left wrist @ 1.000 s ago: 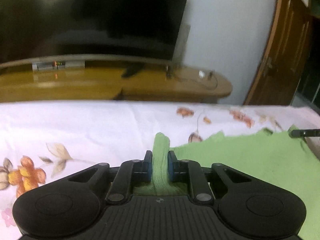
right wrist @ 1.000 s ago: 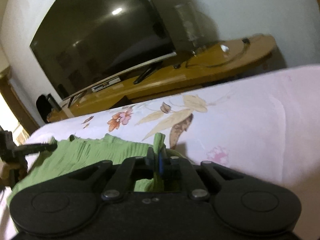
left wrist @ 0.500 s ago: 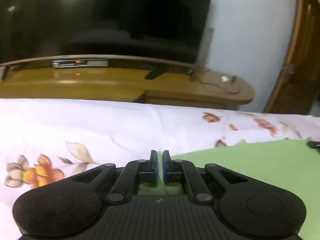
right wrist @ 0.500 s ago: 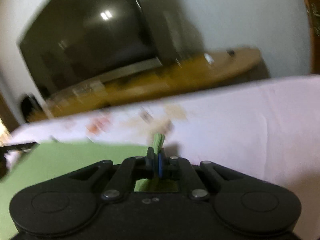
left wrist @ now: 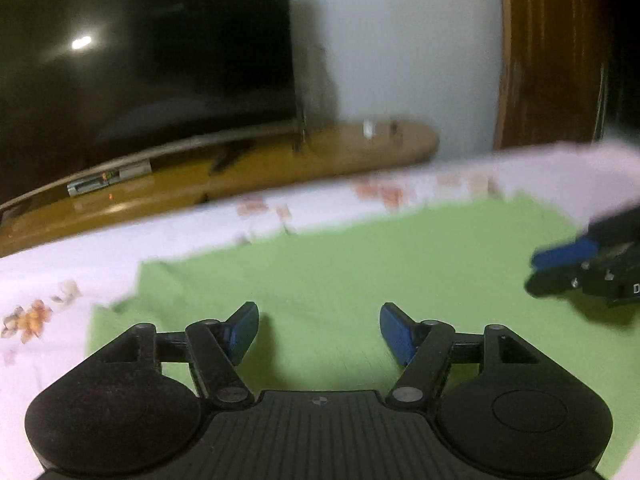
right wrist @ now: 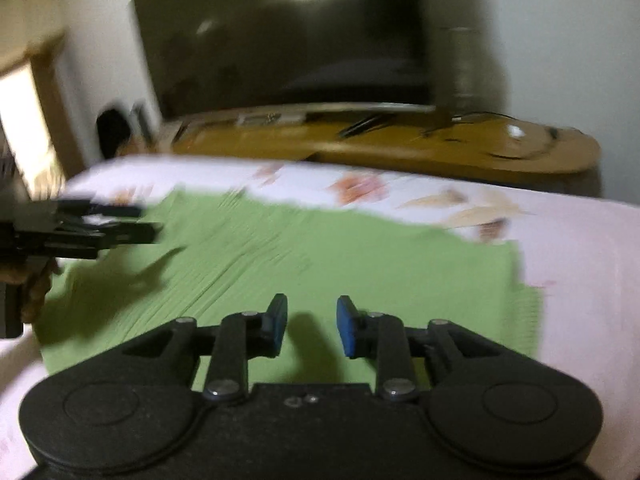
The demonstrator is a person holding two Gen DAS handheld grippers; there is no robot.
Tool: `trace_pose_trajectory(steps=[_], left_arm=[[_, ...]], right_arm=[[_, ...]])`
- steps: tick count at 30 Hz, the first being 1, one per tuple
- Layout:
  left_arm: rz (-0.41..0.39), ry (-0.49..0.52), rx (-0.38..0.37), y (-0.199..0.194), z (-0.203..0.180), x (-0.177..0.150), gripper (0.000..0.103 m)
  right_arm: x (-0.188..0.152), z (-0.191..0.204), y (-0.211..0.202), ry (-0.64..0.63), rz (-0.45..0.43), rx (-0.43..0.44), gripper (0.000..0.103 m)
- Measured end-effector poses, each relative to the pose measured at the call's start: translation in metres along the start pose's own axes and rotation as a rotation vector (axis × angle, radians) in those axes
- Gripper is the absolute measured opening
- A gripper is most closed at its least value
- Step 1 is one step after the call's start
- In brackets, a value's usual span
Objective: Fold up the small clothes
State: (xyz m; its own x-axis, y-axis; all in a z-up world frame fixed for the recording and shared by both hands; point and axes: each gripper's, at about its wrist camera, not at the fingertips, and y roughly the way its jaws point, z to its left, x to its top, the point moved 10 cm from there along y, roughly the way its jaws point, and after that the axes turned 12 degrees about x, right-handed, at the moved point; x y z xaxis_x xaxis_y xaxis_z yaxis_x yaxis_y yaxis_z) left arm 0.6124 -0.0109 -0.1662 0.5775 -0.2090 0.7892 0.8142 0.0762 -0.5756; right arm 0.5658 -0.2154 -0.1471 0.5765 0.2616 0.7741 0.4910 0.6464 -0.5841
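Observation:
A light green ribbed garment (left wrist: pixel 360 272) lies spread flat on the floral bed sheet (left wrist: pixel 80 256); it also fills the middle of the right wrist view (right wrist: pixel 320 256). My left gripper (left wrist: pixel 319 332) hovers over its near part, jaws opening wide, nothing between the blue pads. My right gripper (right wrist: pixel 311 328) is over the cloth's near right part, jaws opening, with only bare cloth below the gap. Each gripper shows in the other's view: the right gripper (left wrist: pixel 560 268) at the right edge, the left gripper (right wrist: pixel 120 224) at the left edge, held by a hand (right wrist: pixel 36 292).
A wooden TV stand (right wrist: pixel 400 148) with a large dark TV (right wrist: pixel 280 36) runs along the far side of the bed. A brown wooden door (left wrist: pixel 560 52) stands at the right. The pale sheet (right wrist: pixel 580 264) extends right of the garment.
Both grippers have let go of the green cloth they were pinching and their jaws have spread. The garment now lies flat, and both grippers have shifted over it.

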Motion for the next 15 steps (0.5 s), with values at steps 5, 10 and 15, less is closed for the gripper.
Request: trace_pose_trajectory(steps=[5,10,15], left_arm=[[0.029,-0.036,0.043,-0.006,0.020,0.003,0.078],[0.009,-0.041,0.048,-0.037,0.023,0.003,0.078],[-0.016,-0.039,0.028,-0.062,0.006,0.007,0.078]], right_arm=[[-0.004,-0.015,0.000,0.032,0.030,-0.109,0.030],[-0.004,0.001,-0.031,0.039,-0.013,-0.105,0.034],[-0.009,0.038,-0.031,0.018,-0.015,-0.066,0.034]])
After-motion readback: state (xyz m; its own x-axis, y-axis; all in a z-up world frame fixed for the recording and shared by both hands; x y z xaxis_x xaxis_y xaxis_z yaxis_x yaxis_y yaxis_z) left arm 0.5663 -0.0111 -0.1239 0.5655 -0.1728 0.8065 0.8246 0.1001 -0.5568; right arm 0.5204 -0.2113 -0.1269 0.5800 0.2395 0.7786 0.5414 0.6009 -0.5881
